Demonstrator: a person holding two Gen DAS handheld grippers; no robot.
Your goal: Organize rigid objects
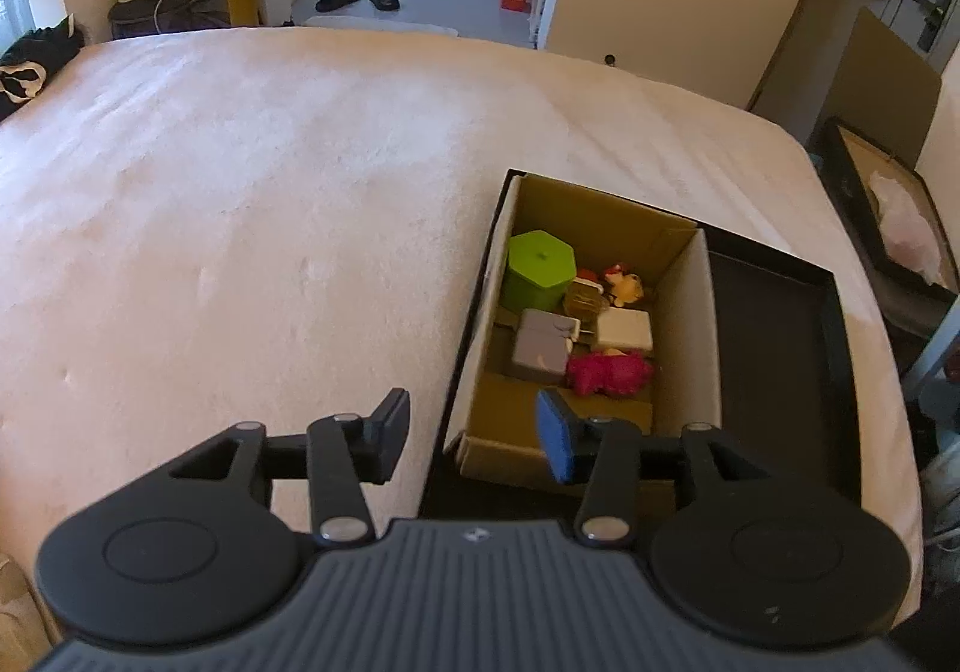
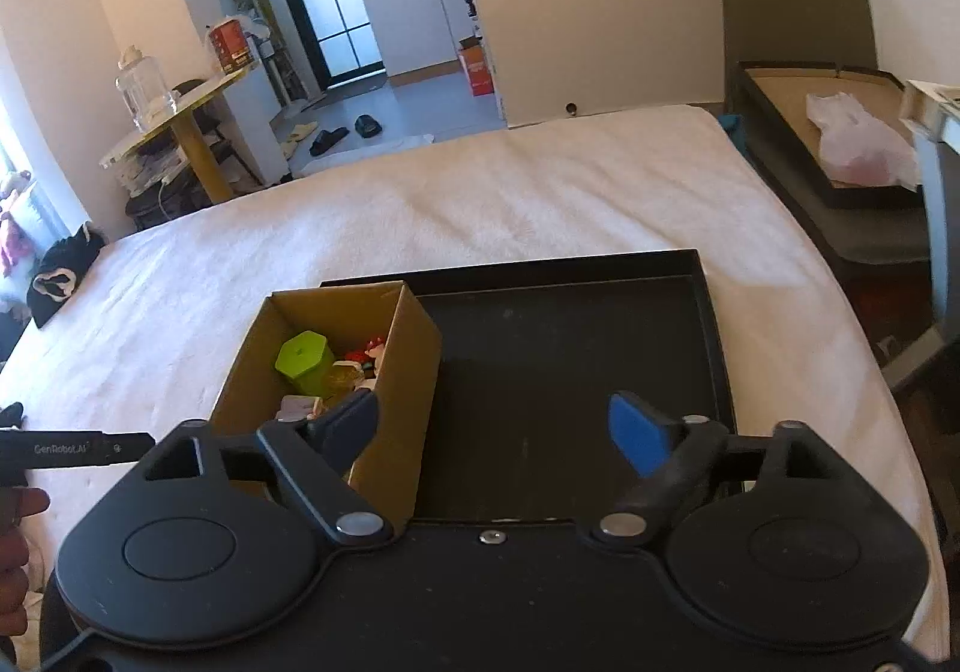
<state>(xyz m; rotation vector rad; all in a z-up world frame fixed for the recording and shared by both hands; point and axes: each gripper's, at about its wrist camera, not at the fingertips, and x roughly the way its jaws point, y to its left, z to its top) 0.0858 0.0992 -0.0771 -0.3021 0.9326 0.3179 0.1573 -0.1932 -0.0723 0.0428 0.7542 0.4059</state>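
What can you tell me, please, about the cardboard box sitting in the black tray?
The cardboard box is a plain brown corrugated carton, open-topped, upright, with tall walls and no visible lid. It stands at the left end of the black tray on the white bed cover. Inside lie a green hexagonal container, a grey block, a white block, a pink toy and small figurines. Neither gripper touches it; in the right wrist view one finger overlaps its near wall.

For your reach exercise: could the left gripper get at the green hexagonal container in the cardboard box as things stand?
Probably yes: the left gripper is open and empty, the cardboard box has no lid, and the green hexagonal container stands uncovered.
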